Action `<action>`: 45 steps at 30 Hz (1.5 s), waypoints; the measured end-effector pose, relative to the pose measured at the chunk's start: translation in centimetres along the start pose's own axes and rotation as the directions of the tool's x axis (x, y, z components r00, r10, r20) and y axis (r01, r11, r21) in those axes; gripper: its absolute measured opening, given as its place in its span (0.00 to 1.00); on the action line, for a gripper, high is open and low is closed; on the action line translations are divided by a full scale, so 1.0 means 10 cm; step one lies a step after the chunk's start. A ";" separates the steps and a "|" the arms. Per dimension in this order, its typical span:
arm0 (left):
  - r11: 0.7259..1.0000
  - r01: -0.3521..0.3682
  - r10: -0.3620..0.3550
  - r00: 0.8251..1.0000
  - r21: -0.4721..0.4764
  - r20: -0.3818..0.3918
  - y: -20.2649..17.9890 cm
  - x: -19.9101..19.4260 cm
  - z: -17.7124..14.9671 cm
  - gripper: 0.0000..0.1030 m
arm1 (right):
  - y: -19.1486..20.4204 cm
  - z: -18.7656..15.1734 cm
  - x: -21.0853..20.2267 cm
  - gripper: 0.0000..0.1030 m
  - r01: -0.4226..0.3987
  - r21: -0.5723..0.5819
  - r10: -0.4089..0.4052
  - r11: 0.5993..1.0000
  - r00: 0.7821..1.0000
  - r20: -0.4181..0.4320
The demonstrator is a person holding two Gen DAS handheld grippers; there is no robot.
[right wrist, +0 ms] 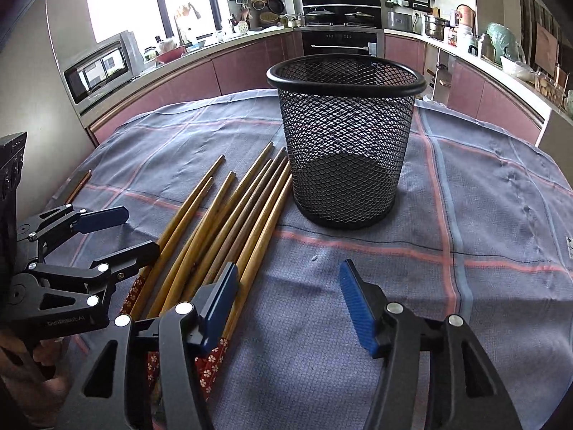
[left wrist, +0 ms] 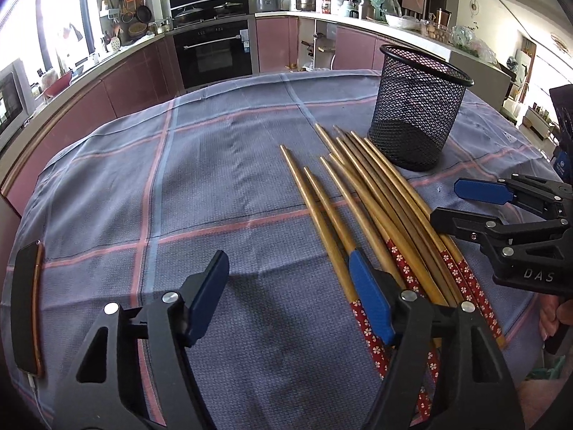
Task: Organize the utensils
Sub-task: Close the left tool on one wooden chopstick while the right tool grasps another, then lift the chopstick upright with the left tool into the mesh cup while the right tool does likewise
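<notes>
Several wooden chopsticks (left wrist: pixel 358 193) (right wrist: pixel 222 222) with red flowered handles lie fanned on the checked cloth. An upright black mesh cup (left wrist: pixel 415 107) (right wrist: pixel 343 136) stands just beyond their tips, with nothing visible inside it. My left gripper (left wrist: pixel 288 261) (right wrist: pixel 141 229) is open low over the cloth. Its right finger (left wrist: pixel 369 297) sits over the leftmost handles, and only bare cloth lies between the pads. My right gripper (right wrist: pixel 290 268) (left wrist: pixel 446 200) is also open, its left finger (right wrist: pixel 218 304) over the rightmost chopsticks, nothing gripped.
The blue-grey cloth (left wrist: pixel 215 179) covers a round table. A dark phone (left wrist: pixel 27 304) with a cable lies at its left edge. Kitchen counters, an oven and a microwave stand behind the table. A hand (right wrist: pixel 46 354) holds the left gripper's handle.
</notes>
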State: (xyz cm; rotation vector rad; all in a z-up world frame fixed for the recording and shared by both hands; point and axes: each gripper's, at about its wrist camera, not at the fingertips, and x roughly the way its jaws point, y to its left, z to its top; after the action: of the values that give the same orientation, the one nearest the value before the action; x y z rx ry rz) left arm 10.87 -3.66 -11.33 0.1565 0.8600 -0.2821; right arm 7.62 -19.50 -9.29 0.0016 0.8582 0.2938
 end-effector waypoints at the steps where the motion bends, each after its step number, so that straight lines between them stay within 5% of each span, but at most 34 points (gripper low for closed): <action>1: 1.000 0.001 -0.001 1.000 0.004 -0.009 0.00 0.02 0.01 0.66 | 0.01 0.01 0.01 0.52 0.005 -0.008 -0.005 1.000 1.000 -0.003; 13: 1.000 0.029 -0.029 0.999 0.004 -0.034 -0.03 0.10 0.13 0.49 | 0.10 0.17 0.14 0.33 0.020 -0.057 -0.021 0.998 0.999 -0.024; 18: 0.998 0.056 -0.056 0.998 -0.006 -0.037 -0.06 0.12 0.18 0.29 | 0.03 0.22 0.17 0.10 -0.032 -0.002 0.032 0.999 0.999 -0.029; 22: 0.995 0.084 -0.086 0.996 -0.048 -0.038 -0.03 0.11 0.18 0.12 | -0.02 0.21 0.16 0.06 -0.074 0.040 0.075 0.996 0.997 -0.023; 34: 0.984 0.153 -0.152 0.988 -0.096 0.013 0.06 -0.15 0.18 0.08 | -0.03 0.22 -0.33 0.06 -0.167 0.015 0.164 0.986 0.981 0.099; 45: 0.955 0.290 -0.274 0.946 -0.071 0.170 0.18 -0.85 0.43 0.07 | -0.21 0.38 -0.85 0.06 -0.231 0.023 0.218 0.973 0.943 0.253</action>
State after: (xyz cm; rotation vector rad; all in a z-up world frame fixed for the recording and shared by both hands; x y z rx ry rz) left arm 9.29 -1.46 -2.00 -0.0792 0.7346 -0.5147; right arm 5.78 -23.23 -0.69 0.1835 0.6147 0.4746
